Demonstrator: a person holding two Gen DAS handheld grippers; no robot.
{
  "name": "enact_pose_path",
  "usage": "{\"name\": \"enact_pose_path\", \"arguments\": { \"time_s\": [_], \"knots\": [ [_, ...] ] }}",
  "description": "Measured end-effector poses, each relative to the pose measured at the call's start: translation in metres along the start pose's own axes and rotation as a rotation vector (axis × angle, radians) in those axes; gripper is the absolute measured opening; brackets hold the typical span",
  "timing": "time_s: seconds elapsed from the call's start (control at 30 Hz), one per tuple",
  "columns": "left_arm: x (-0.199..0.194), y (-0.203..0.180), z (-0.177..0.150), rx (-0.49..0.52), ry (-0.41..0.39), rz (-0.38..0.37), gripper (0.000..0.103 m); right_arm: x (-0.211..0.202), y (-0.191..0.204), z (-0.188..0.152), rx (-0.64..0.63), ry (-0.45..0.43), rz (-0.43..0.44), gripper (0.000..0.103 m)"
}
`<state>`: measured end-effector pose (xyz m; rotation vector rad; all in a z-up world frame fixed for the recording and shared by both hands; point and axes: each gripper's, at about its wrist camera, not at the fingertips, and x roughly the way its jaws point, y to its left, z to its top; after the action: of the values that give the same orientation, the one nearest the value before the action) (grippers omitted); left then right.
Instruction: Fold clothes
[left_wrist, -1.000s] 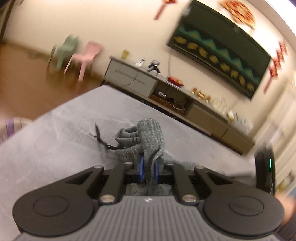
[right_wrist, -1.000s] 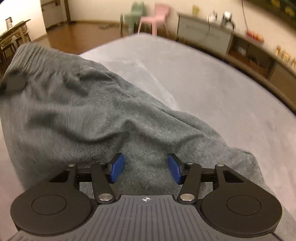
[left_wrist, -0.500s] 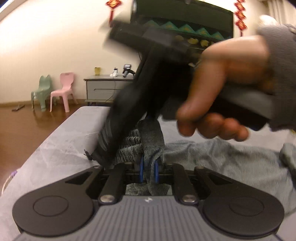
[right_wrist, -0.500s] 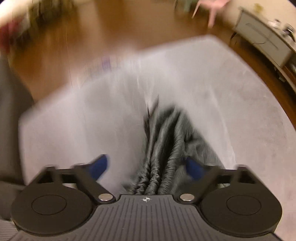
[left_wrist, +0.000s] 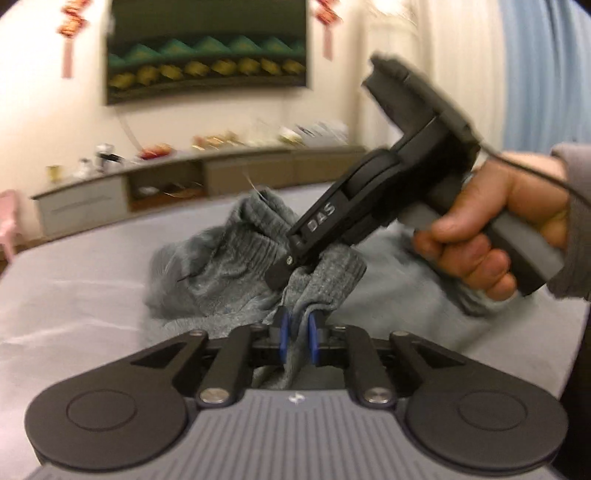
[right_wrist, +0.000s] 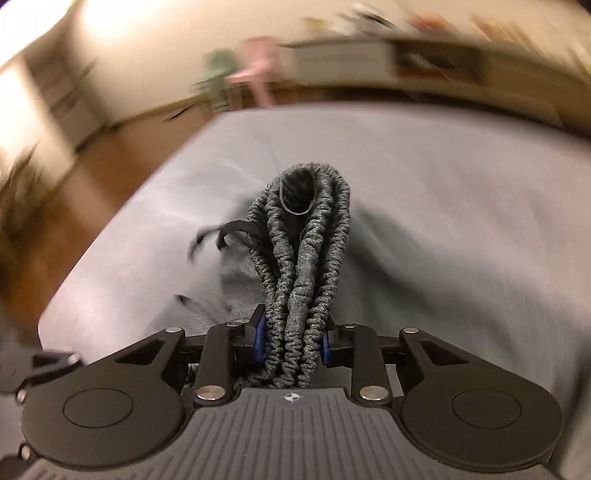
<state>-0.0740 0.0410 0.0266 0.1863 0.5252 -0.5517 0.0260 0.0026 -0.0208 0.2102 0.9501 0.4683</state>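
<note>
Right gripper (right_wrist: 291, 341) just closed jaws on bunched waistband (right_wrist: 306, 258), pointing away; left gripper (left_wrist: 297, 332) pinches fabric.

The supporting surface is a wide table covered in smooth, pale grey cloth (left_wrist: 74, 295), with a rounded edge. Lying directly on it is a crumpled grey knitted garment with a ribbed, gathered waistband (left_wrist: 229, 273) and a thin black drawstring (right_wrist: 236, 230); part is bunched upward.
</note>
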Motion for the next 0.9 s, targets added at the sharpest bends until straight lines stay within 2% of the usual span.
{"name": "enact_pose_path", "arguments": {
  "time_s": [0.07,0.13,0.2,0.4,0.5,0.57,0.63,0.7,0.73,0.8,0.83,0.9],
  "knots": [
    [0.004,-0.007,-0.001,0.022,-0.006,-0.013,0.016,0.015,-0.033,-0.019,0.103,-0.002,0.006,0.033],
    [0.003,0.002,0.0,-0.006,-0.021,-0.031,0.023,0.021,-0.045,-0.028,0.143,-0.027,0.028,0.035],
    [0.002,0.019,0.001,-0.065,-0.038,-0.057,0.028,0.025,-0.045,-0.03,0.147,-0.054,0.02,0.047],
    [-0.01,0.086,0.011,-0.3,-0.071,-0.013,0.034,0.013,-0.016,-0.027,-0.015,-0.169,-0.202,0.061],
    [-0.005,0.101,0.016,-0.32,-0.019,0.067,0.033,-0.021,0.007,-0.012,-0.096,-0.282,-0.283,0.068],
    [0.003,0.102,0.015,-0.315,0.027,0.071,0.033,-0.032,0.03,-0.003,-0.178,-0.321,-0.268,0.07],
    [0.013,0.095,0.012,-0.304,0.081,0.071,0.033,-0.016,0.053,0.018,-0.268,-0.308,-0.212,0.07],
    [0.02,0.094,0.008,-0.326,0.131,0.083,0.033,0.011,0.074,0.036,-0.368,-0.254,-0.178,0.067],
    [0.023,0.096,0.004,-0.352,0.154,0.085,0.033,0.034,0.082,0.045,-0.414,-0.205,-0.179,0.066],
    [0.028,0.105,-0.005,-0.433,0.2,0.073,0.033,0.086,0.09,0.067,-0.459,-0.087,-0.203,0.045],
    [0.03,0.108,-0.008,-0.459,0.218,0.067,0.033,0.112,0.087,0.073,-0.469,-0.016,-0.224,0.041],
    [0.033,0.111,-0.013,-0.476,0.24,0.071,0.029,0.149,0.081,0.076,-0.483,0.092,-0.277,0.041]
  ]
}}
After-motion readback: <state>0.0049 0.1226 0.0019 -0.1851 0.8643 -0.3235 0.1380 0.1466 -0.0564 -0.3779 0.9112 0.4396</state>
